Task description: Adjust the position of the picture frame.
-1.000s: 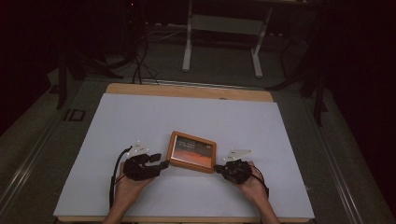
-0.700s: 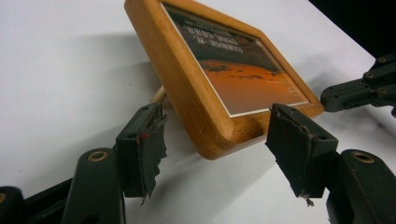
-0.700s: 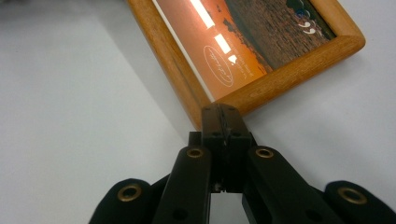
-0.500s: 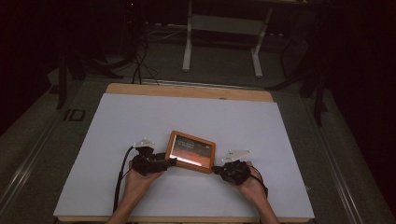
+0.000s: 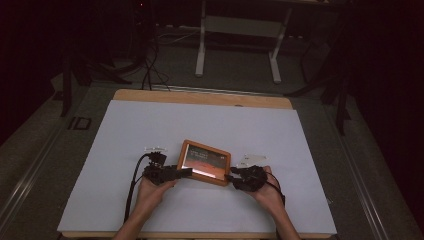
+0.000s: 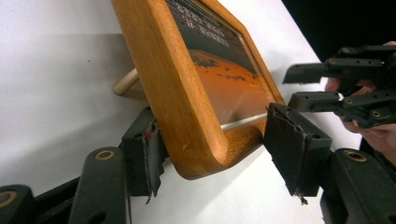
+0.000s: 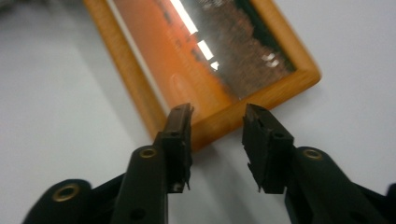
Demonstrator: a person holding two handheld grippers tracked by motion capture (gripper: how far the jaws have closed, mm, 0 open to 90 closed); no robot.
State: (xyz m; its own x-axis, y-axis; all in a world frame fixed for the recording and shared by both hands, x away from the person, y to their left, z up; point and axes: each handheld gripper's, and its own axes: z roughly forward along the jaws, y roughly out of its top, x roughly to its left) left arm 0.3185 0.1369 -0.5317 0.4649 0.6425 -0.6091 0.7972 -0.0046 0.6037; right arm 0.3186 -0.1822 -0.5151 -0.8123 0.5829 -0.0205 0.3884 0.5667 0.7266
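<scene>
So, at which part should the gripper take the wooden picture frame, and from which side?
Probably the wooden rim of the picture frame at a lower corner, coming from the side: a rear peg props it tilted, so one jaw fits behind it. The left gripper straddles that corner.

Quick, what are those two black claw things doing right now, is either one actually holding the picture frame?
Left gripper: open, fingers either side of the wooden picture frame corner, not clamped.
Right gripper: open, just been opening, at the frame's edge, holding nothing.

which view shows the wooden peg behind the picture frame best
The left gripper view: the peg sticks out behind the picture frame onto the table. The high view and right gripper view show the frame's front, peg hidden.
</scene>
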